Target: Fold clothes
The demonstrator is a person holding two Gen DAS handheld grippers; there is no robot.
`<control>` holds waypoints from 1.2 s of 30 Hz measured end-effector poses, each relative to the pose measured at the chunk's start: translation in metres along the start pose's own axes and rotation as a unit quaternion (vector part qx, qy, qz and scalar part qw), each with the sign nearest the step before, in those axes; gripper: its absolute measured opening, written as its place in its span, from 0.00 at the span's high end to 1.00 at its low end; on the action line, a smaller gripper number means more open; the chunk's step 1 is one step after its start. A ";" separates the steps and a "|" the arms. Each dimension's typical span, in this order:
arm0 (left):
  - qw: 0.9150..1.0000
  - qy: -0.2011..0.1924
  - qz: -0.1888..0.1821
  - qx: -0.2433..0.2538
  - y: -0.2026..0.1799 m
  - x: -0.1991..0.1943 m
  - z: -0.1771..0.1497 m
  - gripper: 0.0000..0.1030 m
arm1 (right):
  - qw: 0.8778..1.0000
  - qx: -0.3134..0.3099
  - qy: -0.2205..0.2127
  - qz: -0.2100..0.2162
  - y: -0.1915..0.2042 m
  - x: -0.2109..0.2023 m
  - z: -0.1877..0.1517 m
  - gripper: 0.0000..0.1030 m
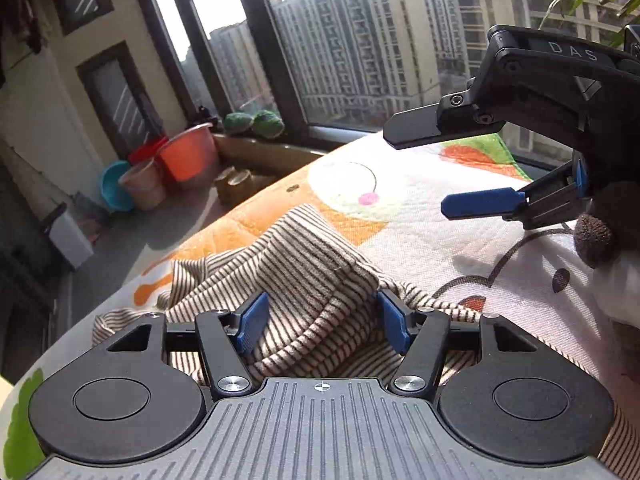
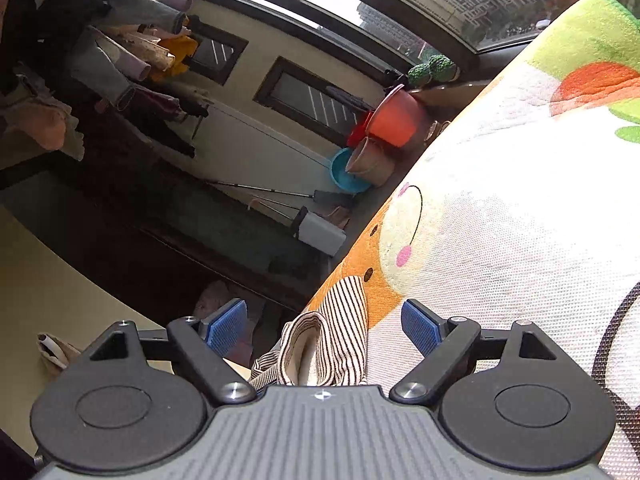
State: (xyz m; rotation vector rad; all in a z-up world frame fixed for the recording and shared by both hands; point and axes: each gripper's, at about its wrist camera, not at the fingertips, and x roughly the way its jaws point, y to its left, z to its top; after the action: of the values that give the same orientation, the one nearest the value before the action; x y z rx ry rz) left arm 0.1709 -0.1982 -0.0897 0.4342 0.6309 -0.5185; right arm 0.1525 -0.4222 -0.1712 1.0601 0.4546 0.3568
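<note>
A brown-and-cream striped garment (image 1: 304, 276) lies crumpled on a cartoon-print quilt (image 1: 440, 216). My left gripper (image 1: 320, 322) is open, its blue pads on either side of a raised fold of the garment. My right gripper (image 1: 424, 168) shows at the upper right of the left wrist view, open and empty, above the quilt. In the right wrist view the right gripper (image 2: 324, 326) is open, tilted, with an edge of the striped garment (image 2: 332, 332) below and between its fingers, apart from the pads.
The quilt's left edge (image 1: 224, 216) drops to a balcony floor with an orange bucket (image 1: 188, 156), a blue basin (image 1: 114, 188) and a beige pot (image 1: 146, 186). Windows (image 1: 360, 40) run behind. A dark plush toy (image 1: 600, 232) sits at right. Clothes hang on a rack (image 2: 120, 52).
</note>
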 end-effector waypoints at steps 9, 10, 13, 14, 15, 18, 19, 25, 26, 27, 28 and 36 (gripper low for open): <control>1.000 0.008 0.000 -0.006 0.011 -0.010 0.004 0.77 | 1.000 -0.001 0.006 0.017 -0.004 0.001 0.002 0.07; 1.000 0.007 0.000 -0.010 0.012 -0.011 0.005 0.78 | 1.000 -0.002 0.005 0.016 -0.004 0.000 0.002 0.07; 1.000 0.004 0.000 -0.019 0.017 -0.014 0.006 0.79 | 1.000 -0.011 0.006 0.011 -0.002 -0.002 0.000 0.07; 1.000 0.001 -0.004 -0.030 0.022 -0.016 0.006 0.79 | 1.000 -0.015 0.006 0.009 -0.001 -0.002 0.000 0.07; 0.999 -0.002 -0.009 -0.041 0.026 -0.017 0.006 0.79 | 1.000 -0.020 0.007 0.006 0.001 -0.001 -0.001 0.07; 0.997 0.000 -0.012 -0.082 0.043 -0.018 0.003 0.79 | 0.999 -0.031 0.007 0.001 0.003 -0.001 -0.002 0.07; 0.996 0.003 -0.006 -0.087 0.047 -0.017 0.002 0.79 | 0.999 -0.033 0.008 0.001 0.003 -0.001 -0.003 0.06; 0.998 0.002 0.007 -0.062 0.042 -0.011 -0.006 0.18 | 0.999 -0.040 0.011 0.002 0.006 -0.001 -0.002 0.04; 0.999 -0.004 0.009 -0.052 0.036 -0.011 -0.008 0.17 | 0.999 -0.041 0.011 0.001 0.006 -0.001 -0.002 0.04; 0.999 -0.005 0.013 -0.046 0.034 -0.007 -0.008 0.23 | 0.999 -0.043 0.011 0.001 0.006 -0.001 -0.002 0.04; 0.999 -0.007 0.017 -0.041 0.032 -0.003 -0.008 0.51 | 0.999 -0.044 0.011 0.000 0.007 -0.001 -0.002 0.04; 0.987 -0.028 0.084 -0.133 0.101 -0.036 -0.018 0.90 | 0.999 -0.044 0.011 0.001 0.006 -0.004 -0.004 0.04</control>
State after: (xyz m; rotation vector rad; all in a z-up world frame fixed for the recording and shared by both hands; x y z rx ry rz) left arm 0.1962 -0.0975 -0.0571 0.2168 0.5940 -0.2798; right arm 0.1471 -0.4184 -0.1664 0.9724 0.4539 0.3878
